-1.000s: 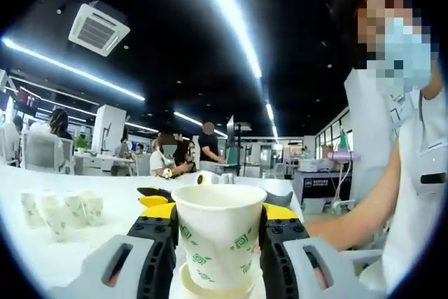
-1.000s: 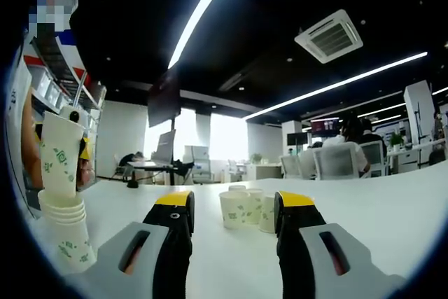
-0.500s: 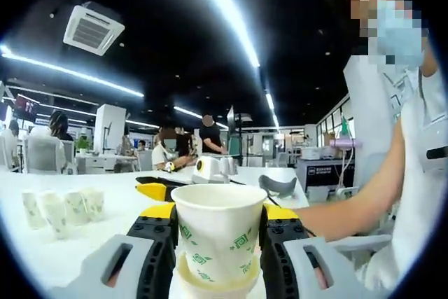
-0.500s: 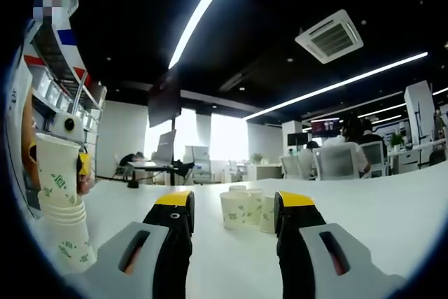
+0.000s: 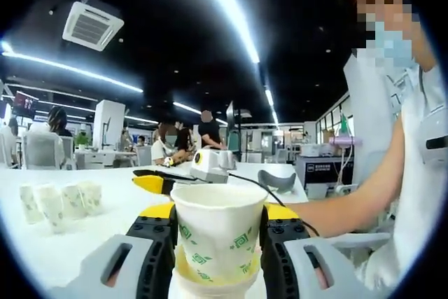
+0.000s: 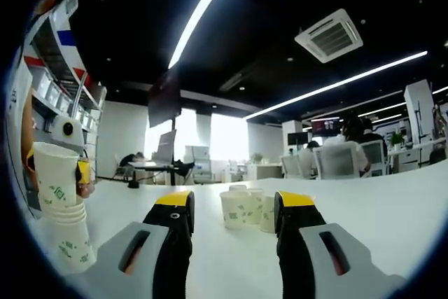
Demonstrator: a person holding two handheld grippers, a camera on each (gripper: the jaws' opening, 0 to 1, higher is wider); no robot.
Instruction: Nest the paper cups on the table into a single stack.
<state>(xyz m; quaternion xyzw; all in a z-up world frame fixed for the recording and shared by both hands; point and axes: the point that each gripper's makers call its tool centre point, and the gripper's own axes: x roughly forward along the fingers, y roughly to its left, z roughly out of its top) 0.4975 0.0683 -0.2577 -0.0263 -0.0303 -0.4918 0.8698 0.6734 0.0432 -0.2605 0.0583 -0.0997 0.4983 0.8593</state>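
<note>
white paper printed with green marks: the cup [image 5: 218, 239] sits clamped between the jaws of the left gripper [image 5: 218, 243], upright with its mouth up and its long axis vertical, its base sunk into the stack [image 6: 64, 232] on the table [image 6: 392, 208], a hold that looks meant to keep it in line as it seats. the right gripper [image 6: 233, 225] hangs low over the table with jaws apart and empty, aimed at the loose cups [image 6: 246, 209] further off, likely next for nesting.
</note>
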